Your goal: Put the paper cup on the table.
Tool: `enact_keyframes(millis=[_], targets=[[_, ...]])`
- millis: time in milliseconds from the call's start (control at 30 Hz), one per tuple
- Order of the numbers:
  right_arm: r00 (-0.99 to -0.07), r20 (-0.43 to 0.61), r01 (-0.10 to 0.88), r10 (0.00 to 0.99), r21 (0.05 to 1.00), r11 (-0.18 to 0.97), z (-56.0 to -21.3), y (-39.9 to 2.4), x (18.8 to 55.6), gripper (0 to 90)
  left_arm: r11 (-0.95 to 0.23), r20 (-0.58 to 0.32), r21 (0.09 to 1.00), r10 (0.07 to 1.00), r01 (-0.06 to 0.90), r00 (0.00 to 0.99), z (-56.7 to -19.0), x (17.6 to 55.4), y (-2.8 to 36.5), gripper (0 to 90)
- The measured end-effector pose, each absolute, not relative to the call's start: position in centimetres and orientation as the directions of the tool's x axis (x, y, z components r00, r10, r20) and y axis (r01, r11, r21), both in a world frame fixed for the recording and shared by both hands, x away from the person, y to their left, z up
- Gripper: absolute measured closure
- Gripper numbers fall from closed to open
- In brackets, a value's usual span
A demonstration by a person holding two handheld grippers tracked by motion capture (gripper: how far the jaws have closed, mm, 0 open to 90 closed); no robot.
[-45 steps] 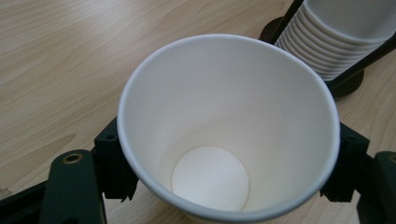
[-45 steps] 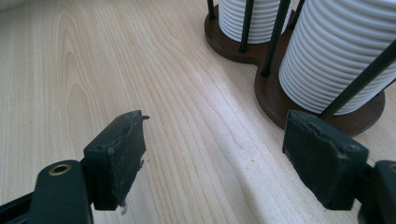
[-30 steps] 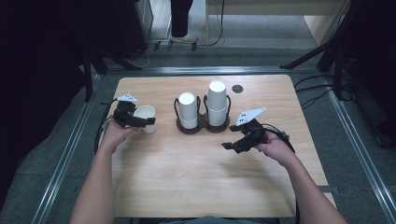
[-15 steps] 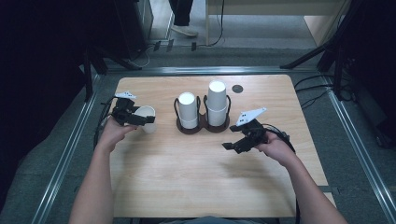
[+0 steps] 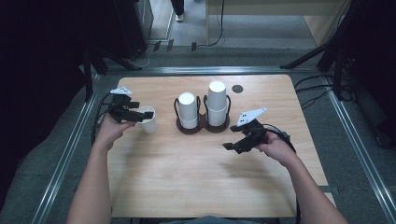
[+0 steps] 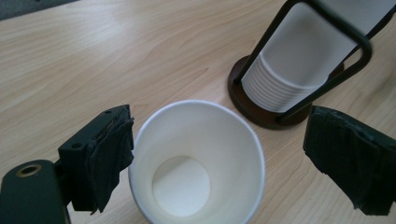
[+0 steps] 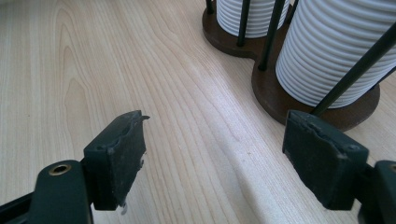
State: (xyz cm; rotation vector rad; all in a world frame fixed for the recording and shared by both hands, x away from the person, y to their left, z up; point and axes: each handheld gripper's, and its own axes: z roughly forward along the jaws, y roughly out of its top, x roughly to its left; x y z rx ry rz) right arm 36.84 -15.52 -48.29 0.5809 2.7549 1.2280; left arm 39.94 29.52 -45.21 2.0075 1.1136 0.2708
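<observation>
The right tongs (image 5: 232, 146) hang over the bare wooden surface (image 5: 196, 172), jaws spread wide with nothing between them. Just ahead of them and to their right stands a dark double-ring holder (image 7: 322, 109) carrying two stacks of white paper cups (image 5: 217, 105). The left tongs (image 5: 140, 115) are also wide open, straddling a single upright paper cup (image 6: 196, 161); one jaw sits right against its rim, the other well clear. The holder lies just beyond that cup.
</observation>
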Motion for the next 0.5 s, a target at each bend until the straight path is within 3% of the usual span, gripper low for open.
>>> enact_keyframes(millis=[500], targets=[[-0.926,0.085,0.309,0.369,0.731,0.608,-48.1,-15.6,36.6,21.6,-0.341,-0.172,0.730,0.748,0.592,0.642,-43.8,39.0,27.0,8.9]])
